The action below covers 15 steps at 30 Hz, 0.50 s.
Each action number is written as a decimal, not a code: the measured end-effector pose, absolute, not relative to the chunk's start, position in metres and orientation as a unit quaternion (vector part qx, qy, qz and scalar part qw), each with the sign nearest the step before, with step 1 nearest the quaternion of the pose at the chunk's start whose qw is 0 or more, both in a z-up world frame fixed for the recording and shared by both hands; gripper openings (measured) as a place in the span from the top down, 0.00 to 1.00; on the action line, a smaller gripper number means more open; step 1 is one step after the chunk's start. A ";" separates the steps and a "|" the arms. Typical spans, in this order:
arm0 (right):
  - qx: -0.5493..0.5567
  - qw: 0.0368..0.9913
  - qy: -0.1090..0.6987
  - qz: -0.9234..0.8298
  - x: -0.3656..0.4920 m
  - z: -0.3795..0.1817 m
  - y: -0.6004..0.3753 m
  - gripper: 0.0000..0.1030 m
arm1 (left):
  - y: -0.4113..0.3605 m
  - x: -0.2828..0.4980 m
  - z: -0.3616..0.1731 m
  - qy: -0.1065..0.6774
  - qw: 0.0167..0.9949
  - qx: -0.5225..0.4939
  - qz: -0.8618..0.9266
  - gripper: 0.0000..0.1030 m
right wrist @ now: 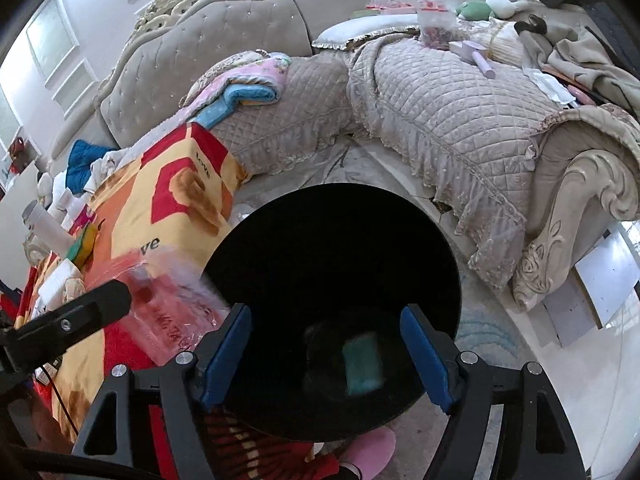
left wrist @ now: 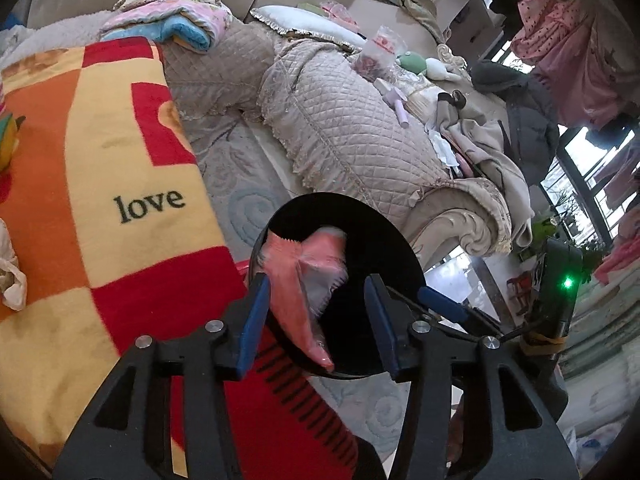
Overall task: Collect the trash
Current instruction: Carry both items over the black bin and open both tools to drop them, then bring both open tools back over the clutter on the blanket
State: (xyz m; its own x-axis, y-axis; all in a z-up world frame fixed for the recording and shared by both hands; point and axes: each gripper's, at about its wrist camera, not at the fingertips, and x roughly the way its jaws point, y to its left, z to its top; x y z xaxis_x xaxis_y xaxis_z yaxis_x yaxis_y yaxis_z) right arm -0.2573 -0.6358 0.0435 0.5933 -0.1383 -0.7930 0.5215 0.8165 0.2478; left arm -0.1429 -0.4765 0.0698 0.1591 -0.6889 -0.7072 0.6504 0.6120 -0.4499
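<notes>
Wrapper [left wrist: 304, 280], pink with clear serrated edges, is hanging between the open jaws of the left gripper [left wrist: 316, 320], over the mouth of the black bin [left wrist: 400, 240]. Neither blue pad looks to be pressing on it; it is blurred and lying closer to the left pad, so it is probably dropping free. It is reading as thin film: very light, limp, crinkly, slippery on flat faces. Best hold for such a piece is judged to be across a crimped seam or a bunched fold, not the slick flat panel.

Right gripper [right wrist: 326, 354] is also standing open, jaws wide over the same black bin [right wrist: 440, 248], nothing between the pads. Deep inside, a teal piece [right wrist: 362, 364] is lying on the bottom, blurred; it looks small and light, exact kind unclear.

Just left of the right gripper, a pink clear bag [right wrist: 168, 312] is sitting at the bin's rim beneath the other gripper's black finger; whether it is touching the rim cannot be told.

Outward: a checked blanket [left wrist: 100, 160] printed "love" is lying beside the bin, a quilted sofa [left wrist: 360, 128] is running behind with cushions and loose packets on it, and a pale rug [left wrist: 240, 200] is covering the floor between.
</notes>
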 end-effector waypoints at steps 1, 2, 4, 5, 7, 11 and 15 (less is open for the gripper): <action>0.233 0.861 0.409 -0.192 -0.258 0.043 -0.635 0.27 | -0.475 -0.143 0.070 0.478 0.762 -0.017 -0.437 0.54; 0.234 0.861 0.410 -0.191 -0.258 0.043 -0.633 0.27 | -0.474 -0.143 0.070 0.479 0.762 -0.016 -0.436 0.54; 0.238 0.860 0.411 -0.188 -0.258 0.042 -0.631 0.27 | -0.469 -0.143 0.071 0.481 0.764 -0.014 -0.430 0.54; 0.241 0.859 0.411 -0.186 -0.258 0.042 -0.629 0.27 | -0.465 -0.144 0.072 0.479 0.768 -0.011 -0.425 0.54; 0.241 0.860 0.411 -0.183 -0.258 0.042 -0.625 0.27 | -0.460 -0.144 0.073 0.474 0.776 -0.004 -0.416 0.54; 0.231 0.863 0.414 -0.174 -0.255 0.044 -0.612 0.27 | -0.445 -0.148 0.074 0.461 0.796 0.015 -0.392 0.54; 0.225 0.867 0.414 -0.164 -0.251 0.049 -0.598 0.27 | -0.430 -0.150 0.076 0.448 0.813 0.036 -0.371 0.54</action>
State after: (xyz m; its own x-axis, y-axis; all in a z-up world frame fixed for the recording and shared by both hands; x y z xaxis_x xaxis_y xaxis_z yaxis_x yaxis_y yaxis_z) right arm -0.2511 -0.5976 0.0493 0.6043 -0.0982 -0.7907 0.4704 0.8449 0.2546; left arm -0.1497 -0.4303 0.0764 0.3237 -0.5707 -0.7547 0.6347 0.7225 -0.2741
